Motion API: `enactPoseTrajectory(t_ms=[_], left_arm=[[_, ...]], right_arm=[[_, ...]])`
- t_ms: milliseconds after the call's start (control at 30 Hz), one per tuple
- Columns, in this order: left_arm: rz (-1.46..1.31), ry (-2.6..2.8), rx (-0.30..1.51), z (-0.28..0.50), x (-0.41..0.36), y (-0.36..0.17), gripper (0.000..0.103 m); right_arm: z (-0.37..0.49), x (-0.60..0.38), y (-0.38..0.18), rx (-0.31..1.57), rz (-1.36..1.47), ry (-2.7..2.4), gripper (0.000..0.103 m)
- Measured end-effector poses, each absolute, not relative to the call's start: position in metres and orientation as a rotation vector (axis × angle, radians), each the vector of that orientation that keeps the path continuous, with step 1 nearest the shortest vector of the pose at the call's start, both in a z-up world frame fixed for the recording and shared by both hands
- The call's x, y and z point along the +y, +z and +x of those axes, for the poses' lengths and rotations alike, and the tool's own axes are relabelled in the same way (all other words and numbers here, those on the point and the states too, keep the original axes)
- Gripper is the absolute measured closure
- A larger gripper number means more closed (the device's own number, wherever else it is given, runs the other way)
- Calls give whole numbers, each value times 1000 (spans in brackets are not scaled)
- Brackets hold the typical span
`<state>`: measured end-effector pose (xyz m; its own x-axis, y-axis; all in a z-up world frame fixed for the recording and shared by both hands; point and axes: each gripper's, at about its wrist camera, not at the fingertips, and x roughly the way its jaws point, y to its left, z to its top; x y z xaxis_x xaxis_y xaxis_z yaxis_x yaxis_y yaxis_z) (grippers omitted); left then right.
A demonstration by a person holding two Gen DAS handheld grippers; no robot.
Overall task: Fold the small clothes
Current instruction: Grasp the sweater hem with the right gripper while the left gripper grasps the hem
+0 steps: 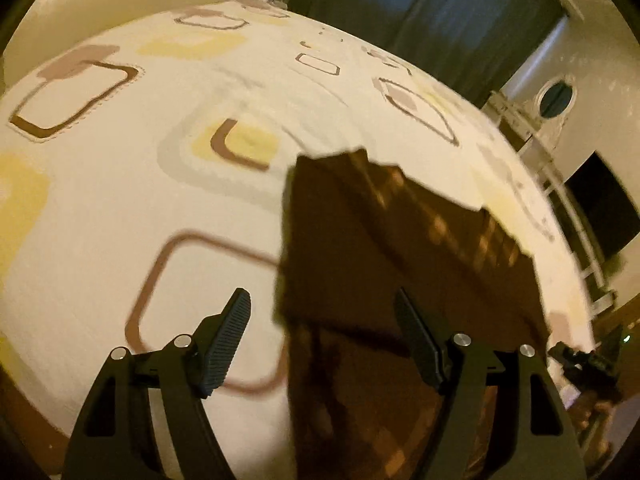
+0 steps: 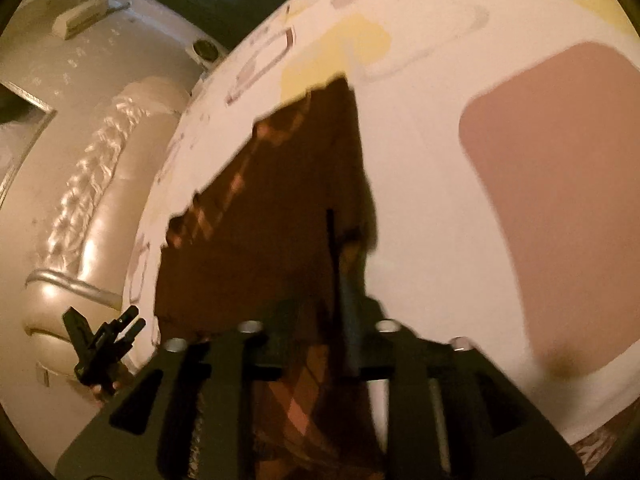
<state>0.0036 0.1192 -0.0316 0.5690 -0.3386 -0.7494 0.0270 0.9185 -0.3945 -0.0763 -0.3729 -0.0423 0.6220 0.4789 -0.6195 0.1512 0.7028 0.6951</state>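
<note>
now we hover both grippers over a dark brown checked garment on the patterned bedspread.

from the left wrist view our left gripper (image 1: pixel 324 336) stands wide apart with nothing pinched; the garment (image 1: pixel 400 240) fills the centre and lower right of the frame, its edge running between the fingers (image 1: pixel 228 340). in the right wrist view our right gripper (image 2: pixel 316 320) is blurred, its jaws slightly parted with cloth lying in the gap, and we cannot tell whether the pads press it. the bedspread (image 2: pixel 420 160) is white with brown and yellow squares; a padded headboard (image 2: pixel 88 200) sits at left.
</note>
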Motion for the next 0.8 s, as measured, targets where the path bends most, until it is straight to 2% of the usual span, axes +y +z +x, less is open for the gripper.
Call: enactPoseTrajectory(t_ms=[300,400,567,600,667,733,767,800], left_arm=[[-458,-274,1021,105,134,-59,30],[-460,-307,1043,121,128,-71,30],[-354,-298,1035,131,108,-74,32],[-320,-272,1032,132,103,-73,37],[-239,-195,1034,131,96,-74,71],[-220,-155,1033,130,95,-75,84],[-233,-142,1033,129,96,-74,90],[-252,-126,1035,128,98,-74,91]], right_arm=[[5,-401,-44,868,854,237,63],[35,-407,-48,868,850,227,53],[73,-409,-61,898,864,233,52],[78,-408,-63,893,876,237,52],[85,-406,-64,890,881,246,58],[93,-398,-65,918,839,258,94],[96,-395,-67,936,812,261,94],[96,-394,-67,932,795,254,94]])
